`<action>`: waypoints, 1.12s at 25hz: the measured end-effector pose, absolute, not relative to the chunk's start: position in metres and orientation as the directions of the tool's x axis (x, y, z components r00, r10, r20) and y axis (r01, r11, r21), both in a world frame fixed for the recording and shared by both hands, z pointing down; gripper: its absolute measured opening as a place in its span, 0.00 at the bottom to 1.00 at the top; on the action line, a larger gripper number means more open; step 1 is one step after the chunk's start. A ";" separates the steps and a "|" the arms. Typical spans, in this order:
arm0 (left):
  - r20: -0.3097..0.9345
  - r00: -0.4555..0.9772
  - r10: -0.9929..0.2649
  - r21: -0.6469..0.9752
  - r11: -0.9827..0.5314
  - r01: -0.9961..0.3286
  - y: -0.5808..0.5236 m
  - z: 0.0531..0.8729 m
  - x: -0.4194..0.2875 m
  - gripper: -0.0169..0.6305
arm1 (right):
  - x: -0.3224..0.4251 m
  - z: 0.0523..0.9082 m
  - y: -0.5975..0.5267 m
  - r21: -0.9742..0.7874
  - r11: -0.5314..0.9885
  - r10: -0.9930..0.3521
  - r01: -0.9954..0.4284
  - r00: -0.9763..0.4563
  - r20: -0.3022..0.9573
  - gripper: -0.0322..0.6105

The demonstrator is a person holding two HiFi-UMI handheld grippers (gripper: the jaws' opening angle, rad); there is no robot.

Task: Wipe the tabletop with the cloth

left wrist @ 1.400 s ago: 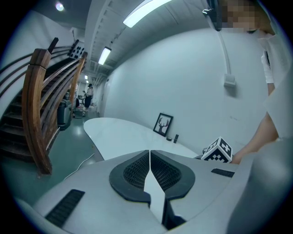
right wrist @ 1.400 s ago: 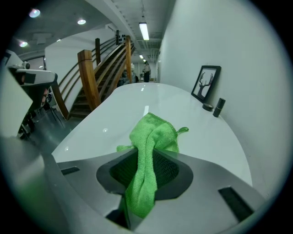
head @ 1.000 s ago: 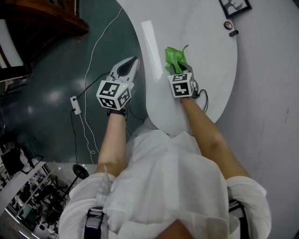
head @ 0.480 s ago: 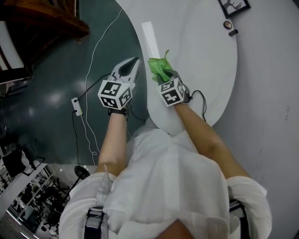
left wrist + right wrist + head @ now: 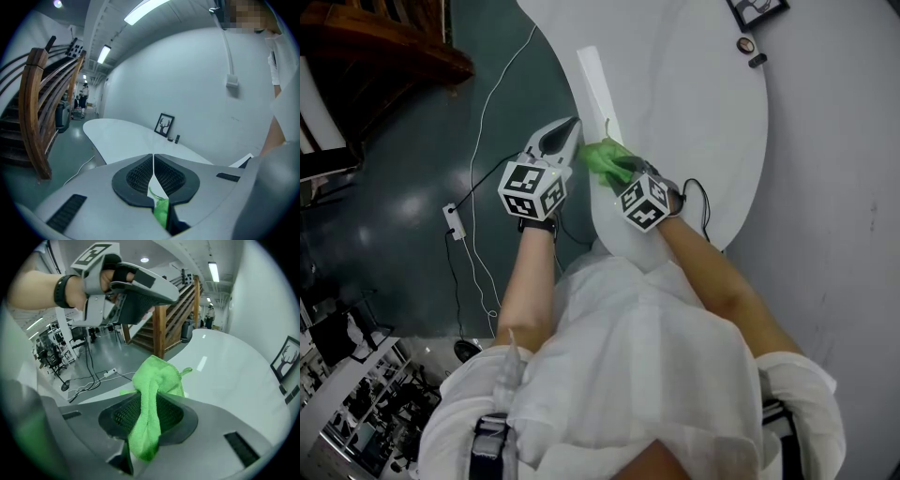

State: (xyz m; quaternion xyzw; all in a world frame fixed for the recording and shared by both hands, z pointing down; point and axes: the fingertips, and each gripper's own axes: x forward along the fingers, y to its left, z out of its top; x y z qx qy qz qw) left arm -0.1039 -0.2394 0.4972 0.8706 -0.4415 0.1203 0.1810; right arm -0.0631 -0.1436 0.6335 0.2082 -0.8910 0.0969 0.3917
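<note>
While the left gripper hangs closed and empty beside the worktop, the right gripper pinches the green cloth at the worktop's left rim.

On the left, a white cable and a power strip lie on the dark floor. The left gripper's fingers are pressed together with nothing between them, held just off the rim. Just beside them, the right gripper's fingers are clamped on a fold of the cloth, whose loose end bunches out ahead at the white worktop's edge. Further right, by the wall, stands a framed picture with two small dark items next to it.
</note>
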 end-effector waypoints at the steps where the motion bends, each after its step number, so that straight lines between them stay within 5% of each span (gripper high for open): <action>1: 0.369 0.586 -0.721 0.209 -0.550 -0.809 -0.240 0.497 -0.101 0.05 | -0.060 0.634 -0.138 -0.007 0.907 -0.279 -0.420 -0.615 0.738 0.19; 8: 0.373 0.618 -0.692 0.209 -0.586 -0.783 -0.239 0.497 -0.085 0.05 | -0.021 0.634 -0.113 -0.010 0.935 -0.237 -0.355 -0.646 0.725 0.19; 28: 0.388 0.701 -0.598 0.191 -0.692 -0.696 -0.244 0.490 -0.031 0.05 | 0.148 0.631 -0.133 -0.055 0.679 -0.467 -0.732 -0.489 0.737 0.19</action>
